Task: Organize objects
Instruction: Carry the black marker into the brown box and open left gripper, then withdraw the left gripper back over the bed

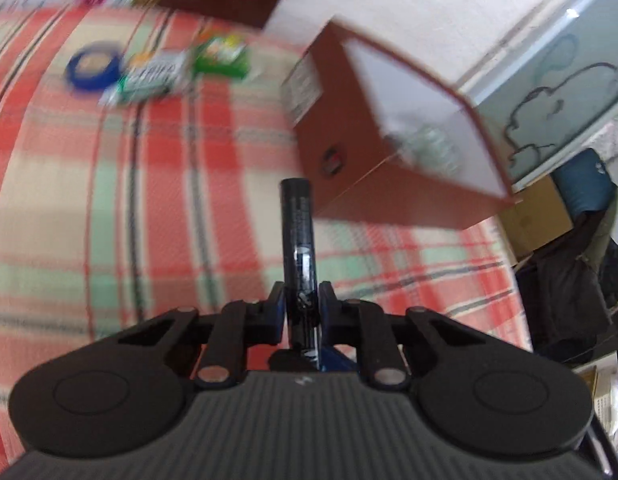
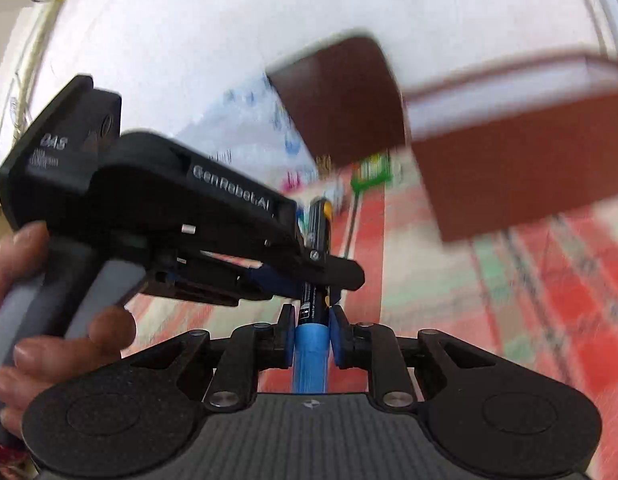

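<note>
My left gripper (image 1: pixel 301 305) is shut on a black marker pen (image 1: pixel 297 232) that points toward an open brown box (image 1: pixel 333 136) with a white inside. In the right wrist view my right gripper (image 2: pixel 312 330) is shut on the blue capped end of the same marker (image 2: pixel 315 292). The left gripper (image 2: pixel 321 268) crosses just ahead of it from the left and clamps the marker's black barrel. The brown box (image 2: pixel 521 176) stands ahead to the right, its lid (image 2: pixel 341 100) raised.
A red, green and cream plaid cloth (image 1: pixel 157 184) covers the surface. A blue tape roll (image 1: pixel 93 65), a white-green packet (image 1: pixel 153 76) and a green packet (image 1: pixel 223 56) lie at the far side. A cardboard box (image 1: pixel 537 216) and a blue bin (image 1: pixel 585 184) sit off to the right.
</note>
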The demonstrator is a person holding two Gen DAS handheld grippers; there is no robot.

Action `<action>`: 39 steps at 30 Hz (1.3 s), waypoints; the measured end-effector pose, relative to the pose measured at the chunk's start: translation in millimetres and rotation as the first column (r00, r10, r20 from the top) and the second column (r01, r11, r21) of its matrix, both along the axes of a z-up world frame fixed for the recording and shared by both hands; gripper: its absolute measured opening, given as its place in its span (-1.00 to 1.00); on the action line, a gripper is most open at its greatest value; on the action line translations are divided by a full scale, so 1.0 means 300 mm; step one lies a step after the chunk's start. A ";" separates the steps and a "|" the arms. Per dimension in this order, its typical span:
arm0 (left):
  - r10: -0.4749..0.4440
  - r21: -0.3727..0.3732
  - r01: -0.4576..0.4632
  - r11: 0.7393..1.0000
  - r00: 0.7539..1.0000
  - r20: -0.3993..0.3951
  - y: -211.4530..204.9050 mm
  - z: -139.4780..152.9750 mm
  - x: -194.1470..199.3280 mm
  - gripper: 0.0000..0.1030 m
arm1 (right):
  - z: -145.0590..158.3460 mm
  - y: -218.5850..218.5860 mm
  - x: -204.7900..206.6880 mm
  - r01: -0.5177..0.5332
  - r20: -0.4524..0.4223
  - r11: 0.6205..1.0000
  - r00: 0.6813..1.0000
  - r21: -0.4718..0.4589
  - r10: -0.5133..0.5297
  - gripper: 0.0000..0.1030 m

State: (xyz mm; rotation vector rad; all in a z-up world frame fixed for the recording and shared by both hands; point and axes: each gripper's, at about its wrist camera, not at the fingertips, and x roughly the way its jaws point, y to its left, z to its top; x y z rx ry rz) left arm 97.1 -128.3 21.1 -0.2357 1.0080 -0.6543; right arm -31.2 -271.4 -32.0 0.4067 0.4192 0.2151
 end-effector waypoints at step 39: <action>-0.096 0.099 0.068 0.993 0.948 0.303 -0.337 0.179 0.171 -0.53 | 0.064 -0.230 0.131 0.402 0.204 0.903 0.907 -0.153 -0.369 -0.36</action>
